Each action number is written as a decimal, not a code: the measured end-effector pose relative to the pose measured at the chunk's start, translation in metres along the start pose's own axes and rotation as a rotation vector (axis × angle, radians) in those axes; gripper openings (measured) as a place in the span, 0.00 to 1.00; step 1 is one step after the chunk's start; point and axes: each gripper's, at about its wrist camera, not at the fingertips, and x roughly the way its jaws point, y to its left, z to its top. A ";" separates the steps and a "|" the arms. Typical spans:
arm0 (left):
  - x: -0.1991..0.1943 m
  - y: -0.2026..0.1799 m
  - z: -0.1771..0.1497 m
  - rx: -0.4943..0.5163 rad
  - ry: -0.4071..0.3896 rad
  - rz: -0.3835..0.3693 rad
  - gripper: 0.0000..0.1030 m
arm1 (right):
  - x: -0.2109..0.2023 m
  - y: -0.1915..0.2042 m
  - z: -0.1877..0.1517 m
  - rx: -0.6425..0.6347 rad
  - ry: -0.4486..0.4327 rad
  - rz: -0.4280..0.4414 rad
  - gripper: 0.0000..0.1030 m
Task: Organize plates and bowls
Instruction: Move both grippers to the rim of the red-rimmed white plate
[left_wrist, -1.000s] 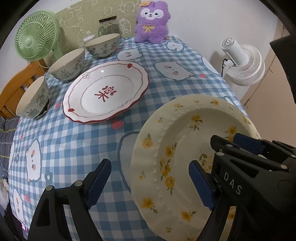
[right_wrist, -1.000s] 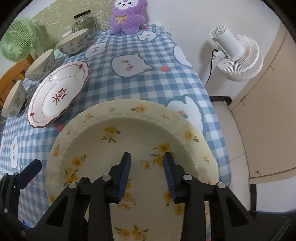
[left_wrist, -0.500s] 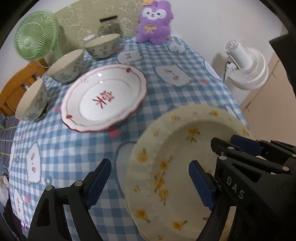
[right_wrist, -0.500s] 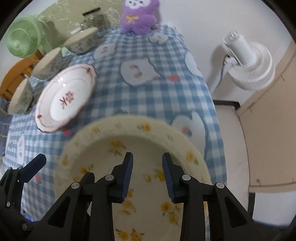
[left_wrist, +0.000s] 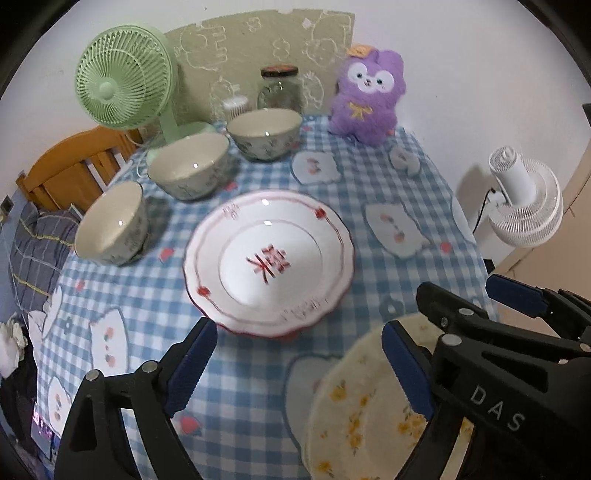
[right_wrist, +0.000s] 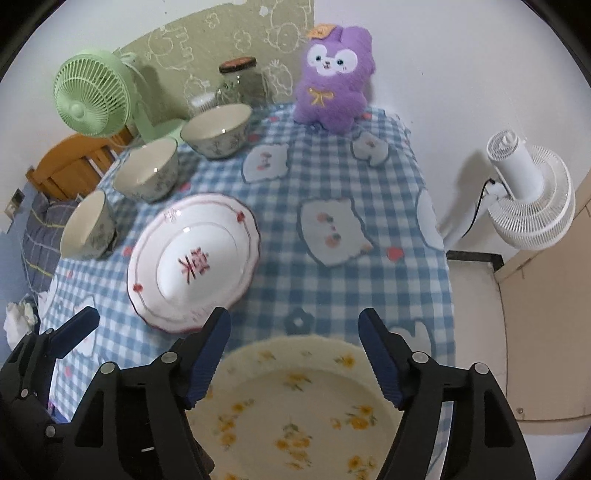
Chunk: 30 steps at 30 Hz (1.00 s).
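Observation:
A cream plate with yellow flowers (right_wrist: 295, 410) lies at the near table edge, below my right gripper (right_wrist: 295, 354), which is open above its far rim. It also shows in the left wrist view (left_wrist: 354, 413). My left gripper (left_wrist: 295, 365) is open and empty, left of that plate. A white plate with red trim (left_wrist: 269, 262) (right_wrist: 195, 262) lies mid-table. Three floral bowls stand left of it: near (left_wrist: 110, 229), middle (left_wrist: 188, 166), far (left_wrist: 264, 133).
A blue checked tablecloth (right_wrist: 332, 177) covers the table. A green fan (left_wrist: 122, 77), a glass jar (left_wrist: 279, 88) and a purple plush (left_wrist: 365, 99) stand at the back. A white fan (right_wrist: 528, 192) stands off the right edge. A wooden chair (left_wrist: 70, 162) is at left.
My right gripper has opened and let go of the yellow-flowered plate. Both grippers have pulled back and up from the plates. The flowered plate now sits lower in view.

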 end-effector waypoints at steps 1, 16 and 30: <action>-0.001 0.002 0.003 0.003 -0.006 0.002 0.91 | -0.001 0.004 0.003 0.001 -0.003 -0.006 0.74; 0.010 0.051 0.038 0.020 -0.052 0.008 0.92 | 0.012 0.045 0.035 0.042 -0.066 -0.031 0.76; 0.058 0.081 0.053 -0.025 -0.024 0.012 0.85 | 0.059 0.072 0.054 0.014 -0.049 -0.063 0.76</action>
